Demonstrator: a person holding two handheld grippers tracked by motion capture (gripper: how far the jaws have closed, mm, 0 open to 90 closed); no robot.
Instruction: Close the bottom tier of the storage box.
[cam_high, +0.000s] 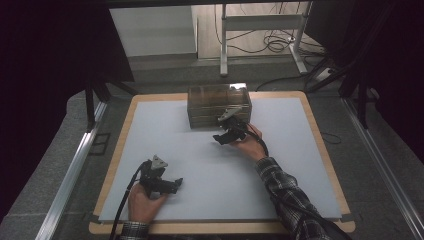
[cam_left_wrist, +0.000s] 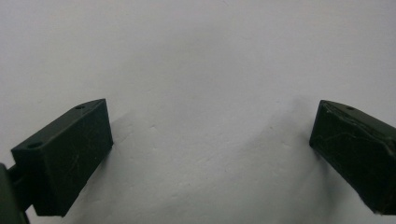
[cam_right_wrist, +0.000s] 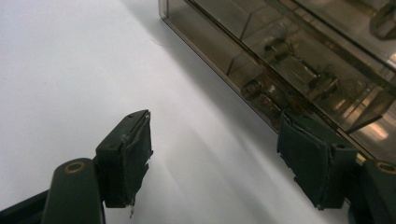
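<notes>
Smoke-tinted clear plastic box (cam_high: 218, 106) sits at twelve o'clock on the counter (cam_high: 175, 150), at the far edge of its pale mat. It is oblong, with a glossy lid and stacked tiers; in the right gripper view its walls (cam_right_wrist: 299, 65) show inner dividers and small dark parts. Going left to right: the left gripper (cam_high: 176, 184) lies at seven o'clock, well apart from the box, fingers (cam_left_wrist: 65, 158) spread wide over bare mat with nothing between them. The right gripper (cam_high: 223, 138) is just in front of the box at one o'clock, fingers (cam_right_wrist: 128, 156) apart and gripping nothing, the right-hand one beside the box's lower front edge; contact I cannot tell
</notes>
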